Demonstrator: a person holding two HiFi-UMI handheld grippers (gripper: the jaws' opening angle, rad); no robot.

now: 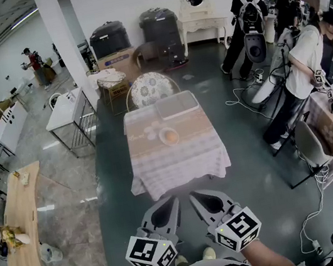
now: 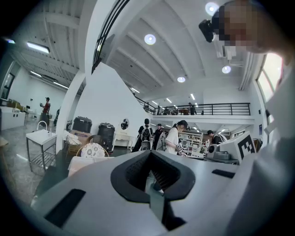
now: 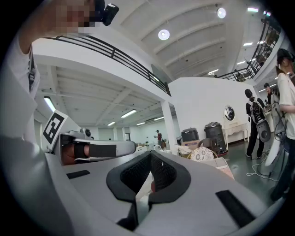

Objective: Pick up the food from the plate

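A table with a pale checked cloth [image 1: 177, 159] stands ahead of me on the dark floor. On it sits a white plate [image 1: 163, 141] with a round orange-tan piece of food [image 1: 169, 136]. Behind it lies a flat pale tray [image 1: 176, 104]. Both grippers hang low by my body, well short of the table. My left gripper [image 1: 169, 204] is shut and empty. My right gripper [image 1: 198, 197] is shut and empty beside it. The left gripper view shows closed jaws [image 2: 150, 154] and the table's cloth [image 2: 85, 161] far off. In the right gripper view the jaws [image 3: 150, 154] meet too.
A round-backed patterned chair [image 1: 152, 87] stands behind the table. Left of it are a white metal table [image 1: 70, 111] and a wooden table [image 1: 22, 218]. On the right are several people [image 1: 298, 67], a grey chair [image 1: 312, 145] and floor cables [image 1: 317, 211].
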